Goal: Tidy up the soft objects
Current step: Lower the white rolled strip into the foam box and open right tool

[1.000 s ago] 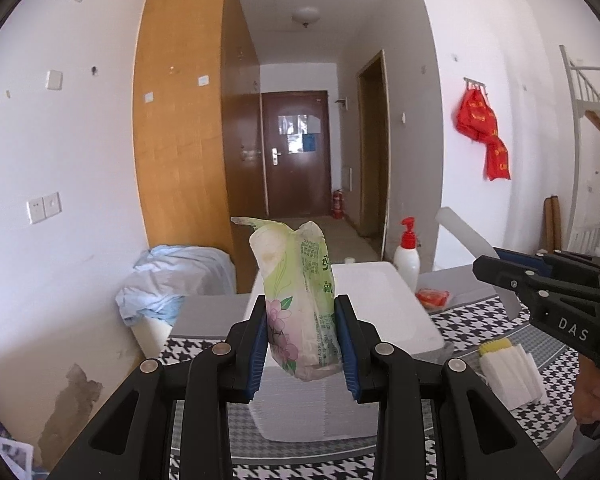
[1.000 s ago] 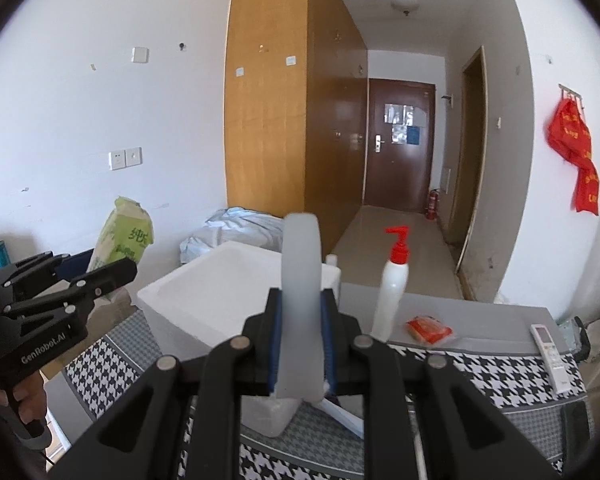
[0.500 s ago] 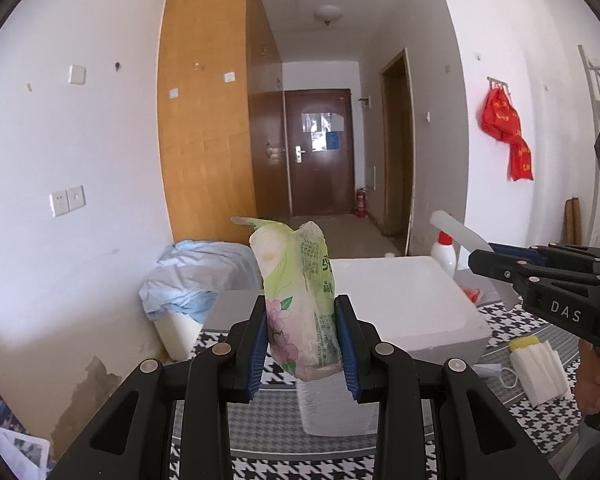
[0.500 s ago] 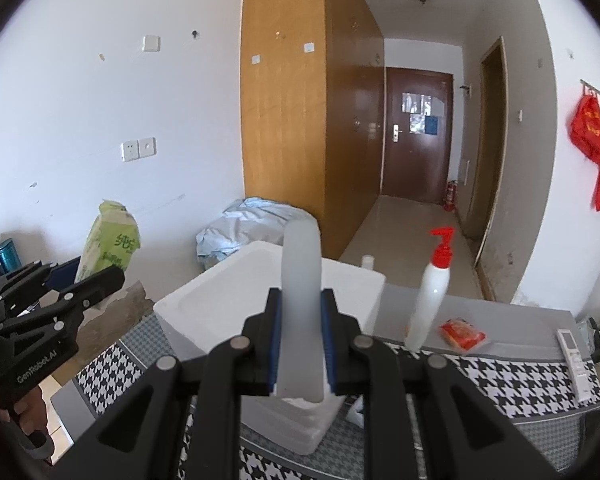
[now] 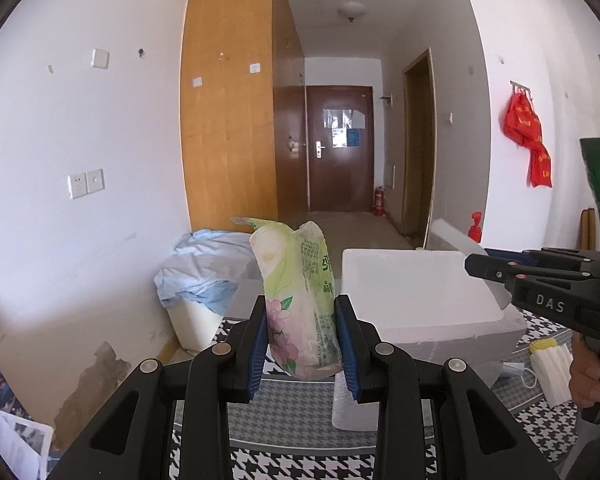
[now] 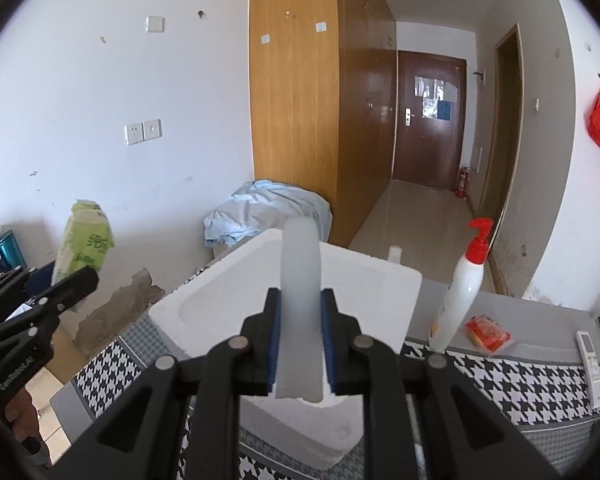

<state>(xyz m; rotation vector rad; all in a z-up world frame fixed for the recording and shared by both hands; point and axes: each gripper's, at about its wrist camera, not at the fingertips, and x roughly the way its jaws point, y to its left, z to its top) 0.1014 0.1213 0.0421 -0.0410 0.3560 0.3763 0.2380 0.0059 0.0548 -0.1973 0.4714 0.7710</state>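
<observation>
— where's the left tool?
— held level, its blue pads pressed onto a soft green pack.
— and the right tool?
— level too, clamped on a white foam strip, a hand under its handle.

pump bottle, remote, red packet on tabletop.

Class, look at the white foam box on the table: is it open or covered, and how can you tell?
Open: the foam box shows its recessed inside from above, no cover on it.
</observation>
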